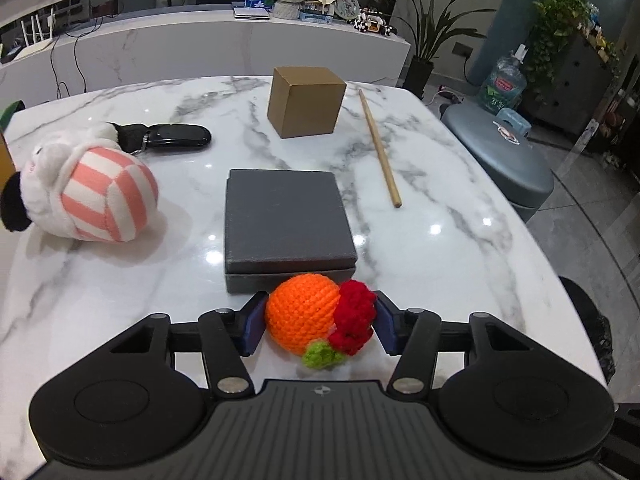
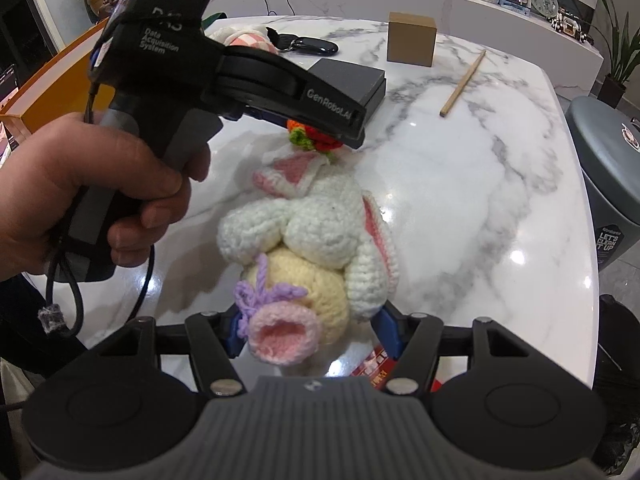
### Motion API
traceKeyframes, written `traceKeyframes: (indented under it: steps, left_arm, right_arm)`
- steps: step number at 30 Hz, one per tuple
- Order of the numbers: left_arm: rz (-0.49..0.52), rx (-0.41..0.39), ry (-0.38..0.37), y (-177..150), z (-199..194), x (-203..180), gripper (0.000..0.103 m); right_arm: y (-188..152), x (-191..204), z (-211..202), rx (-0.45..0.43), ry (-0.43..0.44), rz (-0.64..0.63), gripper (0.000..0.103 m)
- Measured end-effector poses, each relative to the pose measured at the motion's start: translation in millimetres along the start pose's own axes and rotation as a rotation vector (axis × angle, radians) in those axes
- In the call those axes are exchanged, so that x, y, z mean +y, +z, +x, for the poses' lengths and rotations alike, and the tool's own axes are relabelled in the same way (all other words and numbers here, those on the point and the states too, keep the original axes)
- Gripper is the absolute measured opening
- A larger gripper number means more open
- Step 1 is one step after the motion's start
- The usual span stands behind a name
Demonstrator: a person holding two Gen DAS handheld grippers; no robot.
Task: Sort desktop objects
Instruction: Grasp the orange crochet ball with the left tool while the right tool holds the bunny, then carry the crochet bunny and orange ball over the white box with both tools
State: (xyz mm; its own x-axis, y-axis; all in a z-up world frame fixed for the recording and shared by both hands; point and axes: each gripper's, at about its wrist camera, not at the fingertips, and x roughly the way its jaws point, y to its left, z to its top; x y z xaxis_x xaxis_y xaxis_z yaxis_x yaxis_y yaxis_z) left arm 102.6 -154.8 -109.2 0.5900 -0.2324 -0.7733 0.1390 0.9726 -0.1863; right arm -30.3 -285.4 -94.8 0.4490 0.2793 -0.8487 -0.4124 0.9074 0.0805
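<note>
My left gripper is shut on an orange crochet fruit with red and green trim, held just above the marble table in front of a flat dark grey box. In the right wrist view the left gripper shows from the side with the fruit under it. My right gripper is shut on a white and cream crochet rabbit, which hangs forward over the table.
A pink-striped plush toy, a black key fob, a brown cardboard box and a wooden stick lie on the table. A grey bin stands off the right edge. A red printed item lies under the right gripper.
</note>
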Motion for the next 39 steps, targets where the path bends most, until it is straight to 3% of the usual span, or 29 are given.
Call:
traceKeyframes:
  steps: [7, 15, 22, 31, 39]
  left_arm:
    - [0.001, 0.009, 0.002, 3.6, -18.6, 13.3, 0.062]
    - [0.008, -0.055, 0.008, 14.7, -62.6, 36.7, 0.062]
    - [-0.014, -0.116, 0.001, 26.9, -98.1, 57.5, 0.062]
    - [-0.096, -0.193, -0.003, 44.6, -141.3, 97.7, 0.062]
    - [-0.213, -0.248, 0.035, 63.7, -180.6, 161.5, 0.062]
  right_arm:
    - [4.3, -1.4, -5.0, -0.022, 0.011, 0.014, 0.063]
    - [12.4, -1.7, -16.3, -0.078, 0.018, 0.039, 0.061]
    - [26.1, 4.1, -37.4, -0.178, 0.010, 0.047, 0.060]
    - [69.7, 27.4, -54.8, -0.289, -0.006, 0.020, 0.060]
    - [130.3, 74.7, -53.7, -0.400, 0.054, -0.009, 0.060]
